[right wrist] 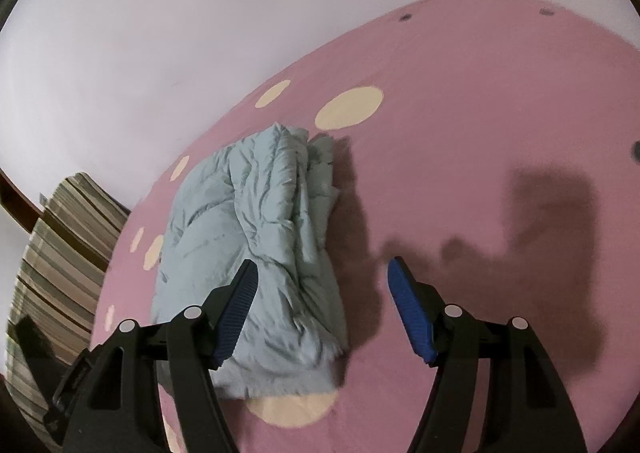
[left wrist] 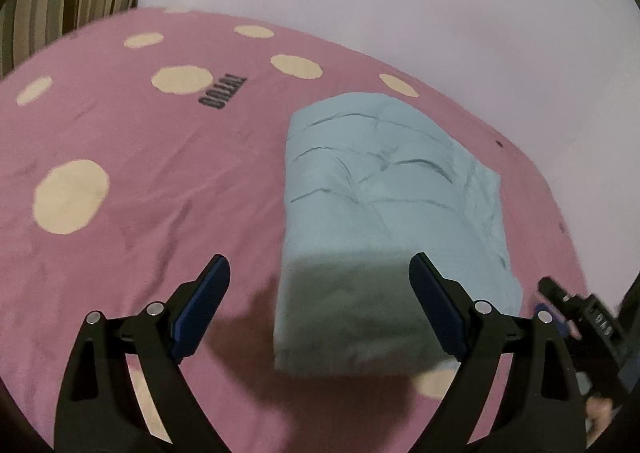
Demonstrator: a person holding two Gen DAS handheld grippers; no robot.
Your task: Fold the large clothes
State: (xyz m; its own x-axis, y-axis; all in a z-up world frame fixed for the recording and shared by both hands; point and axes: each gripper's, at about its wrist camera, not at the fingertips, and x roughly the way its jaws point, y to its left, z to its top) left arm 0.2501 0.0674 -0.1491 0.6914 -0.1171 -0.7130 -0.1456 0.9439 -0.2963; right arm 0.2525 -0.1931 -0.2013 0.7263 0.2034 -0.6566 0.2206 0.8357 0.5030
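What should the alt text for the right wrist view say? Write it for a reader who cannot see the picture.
A folded light-blue garment lies on a pink bedsheet with cream dots. In front, the right gripper stands open and empty above it, its left finger over the cloth's edge. White wall behind; striped fabric at far left.

Pale blue garment (left wrist: 384, 189) folded into thick rumpled rectangle, lying flat on pink spotted bedsheet (left wrist: 160, 173).
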